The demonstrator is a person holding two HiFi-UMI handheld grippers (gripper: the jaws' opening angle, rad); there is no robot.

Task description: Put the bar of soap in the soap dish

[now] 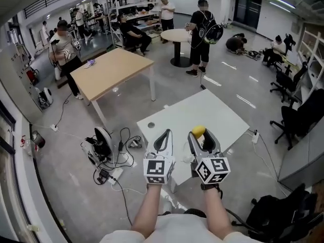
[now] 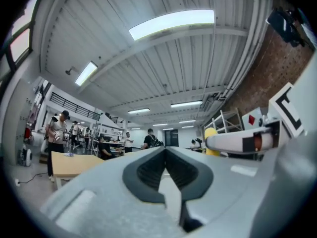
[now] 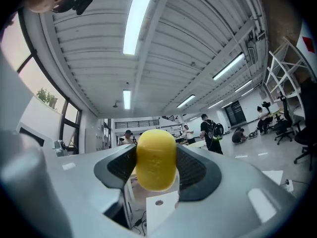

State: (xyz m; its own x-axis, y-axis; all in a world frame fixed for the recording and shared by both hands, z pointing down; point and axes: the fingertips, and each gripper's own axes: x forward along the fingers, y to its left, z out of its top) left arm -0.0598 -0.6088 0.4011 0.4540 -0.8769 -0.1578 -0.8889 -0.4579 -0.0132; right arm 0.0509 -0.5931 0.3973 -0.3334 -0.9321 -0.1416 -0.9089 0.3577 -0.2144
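Right gripper view: right gripper (image 3: 156, 150) was clamped on the yellow bar of soap (image 3: 155, 163), pinched by its sides near the jaw tips, long axis upright between them. Left gripper (image 2: 165, 151) had its jaws together with nothing in them, just beside the right one. Both were raised over the white table (image 1: 212, 110). The soap dish showed in no view, so its direction was unclear.

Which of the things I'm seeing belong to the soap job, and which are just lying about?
Job in hand:
yellow bar of soap, clamped in the right gripper
left gripper, shut and empty
white table below
no soap dish shows in any view

Lying about:
wooden table
round table
cables on the floor
office chair
black bag
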